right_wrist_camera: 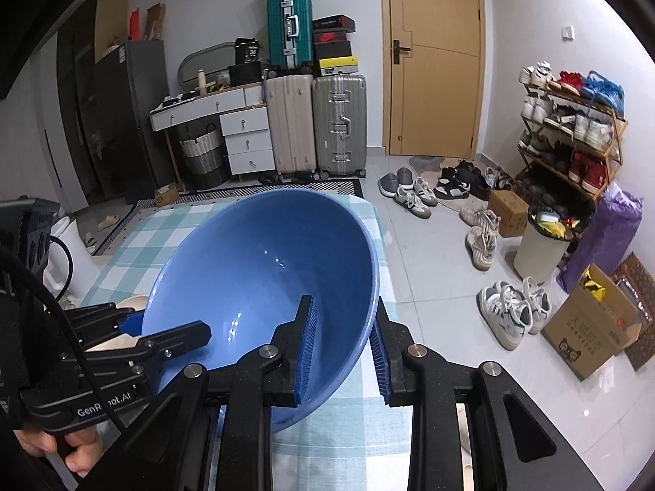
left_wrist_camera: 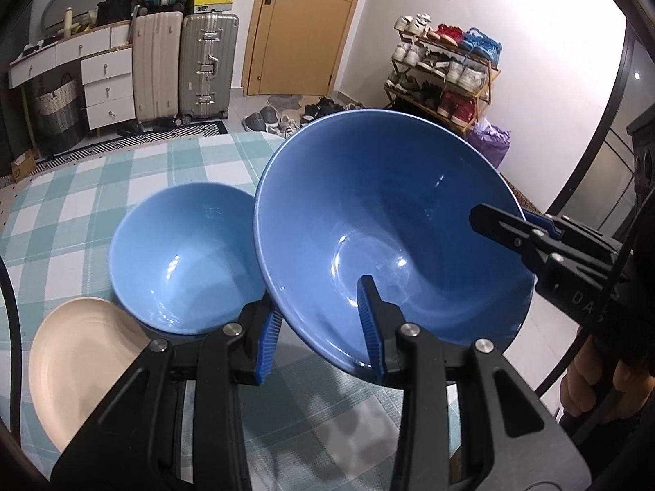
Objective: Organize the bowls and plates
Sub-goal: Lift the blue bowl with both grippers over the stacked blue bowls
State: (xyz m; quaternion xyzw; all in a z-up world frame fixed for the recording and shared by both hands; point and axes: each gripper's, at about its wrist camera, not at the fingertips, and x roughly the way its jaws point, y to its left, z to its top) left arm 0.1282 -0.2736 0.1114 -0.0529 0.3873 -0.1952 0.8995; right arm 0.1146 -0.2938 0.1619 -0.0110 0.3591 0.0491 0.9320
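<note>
A large blue bowl (left_wrist_camera: 389, 221) is held tilted above the checked tablecloth (left_wrist_camera: 102, 188). My left gripper (left_wrist_camera: 323, 327) straddles its near rim, one finger inside and one outside. My right gripper (right_wrist_camera: 342, 343) straddles the opposite rim of the same bowl (right_wrist_camera: 262, 270); it shows at the right in the left wrist view (left_wrist_camera: 516, 231). A smaller light blue bowl (left_wrist_camera: 184, 257) sits on the cloth to the left. A beige plate (left_wrist_camera: 77, 364) lies at the near left. The left gripper appears at the left of the right wrist view (right_wrist_camera: 163, 331).
The table's right edge (right_wrist_camera: 380, 245) drops to a tiled floor with scattered shoes (right_wrist_camera: 507, 315), a bin (right_wrist_camera: 540, 245) and a cardboard box (right_wrist_camera: 593, 327). Suitcases (right_wrist_camera: 315, 122), drawers and a shoe rack (left_wrist_camera: 442, 77) stand by the far wall.
</note>
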